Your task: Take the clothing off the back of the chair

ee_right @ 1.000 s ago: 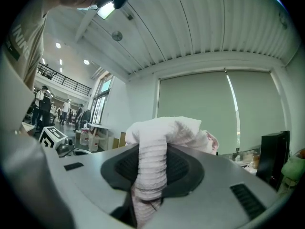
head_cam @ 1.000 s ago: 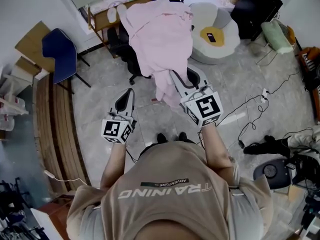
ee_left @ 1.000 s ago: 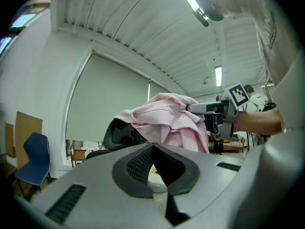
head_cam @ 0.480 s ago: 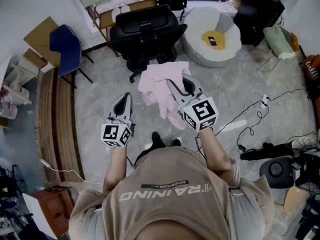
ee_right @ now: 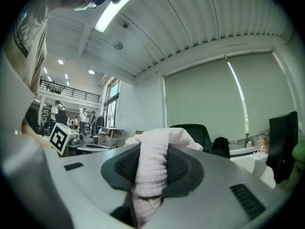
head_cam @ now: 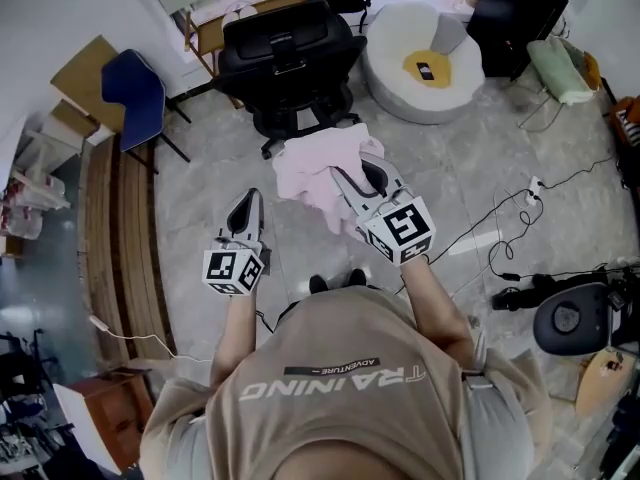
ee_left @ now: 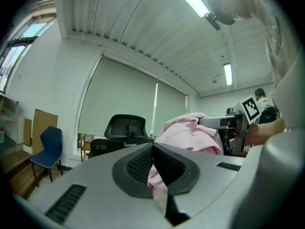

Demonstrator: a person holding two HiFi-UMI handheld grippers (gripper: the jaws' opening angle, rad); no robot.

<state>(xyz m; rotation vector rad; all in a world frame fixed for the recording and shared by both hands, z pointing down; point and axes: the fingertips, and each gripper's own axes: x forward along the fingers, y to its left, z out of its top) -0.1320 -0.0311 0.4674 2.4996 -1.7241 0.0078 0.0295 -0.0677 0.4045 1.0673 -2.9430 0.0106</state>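
Tiled floor (head_cam: pixel 200 208), black chair (head_cam: pixel 290 53), blue chair (head_cam: pixel 125 93)

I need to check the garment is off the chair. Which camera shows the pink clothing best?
The head view: the pink clothing hangs whole from the right gripper, off the black chair's back. The right gripper view shows only a fold pinched between its jaws; the left gripper view shows a bunched part side-on.

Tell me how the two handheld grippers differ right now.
The right gripper is clamped on the pink clothing; the left gripper is shut on nothing. The right gripper reaches nearer the black chair than the left gripper. Both carry a cube with square markers.
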